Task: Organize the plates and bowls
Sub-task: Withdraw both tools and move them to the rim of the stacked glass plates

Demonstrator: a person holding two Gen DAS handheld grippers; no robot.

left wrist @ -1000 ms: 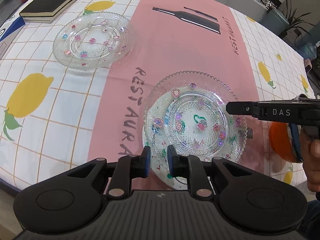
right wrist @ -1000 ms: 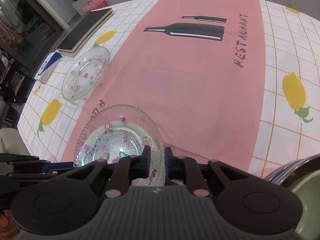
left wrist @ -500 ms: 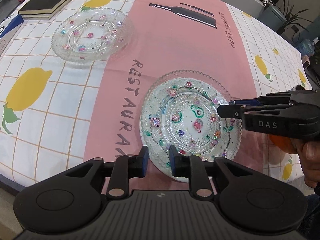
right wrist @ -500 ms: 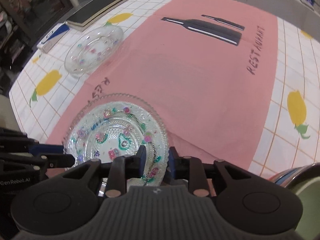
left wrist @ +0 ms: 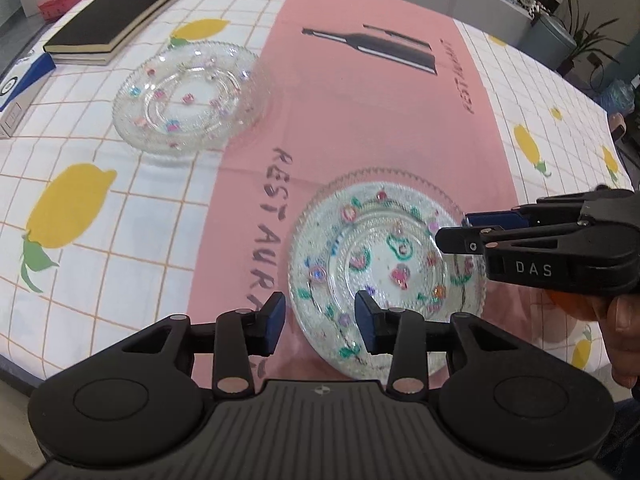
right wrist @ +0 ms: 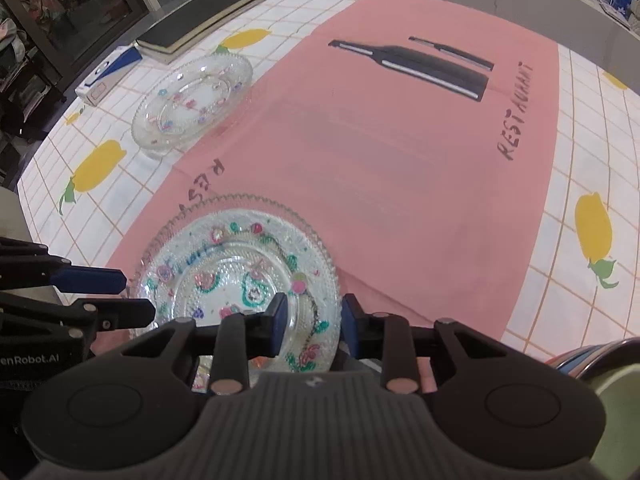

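1. Whereas a second ago both grippers were clamped on the rim of the near clear glass plate with painted flowers [left wrist: 384,264], now opening: left gripper [left wrist: 320,322] and right gripper [right wrist: 310,320] with pads apart, rim between them, not pressed.
2. Farther left on the pink and lemon-print tablecloth [left wrist: 360,120]: a second clear glass flowered plate [left wrist: 186,98], a black notebook [left wrist: 120,12]. At the right edge in the right wrist view, a green bowl [right wrist: 616,412].
3. Near plate lying flat on the pink strip, just below both grippers.
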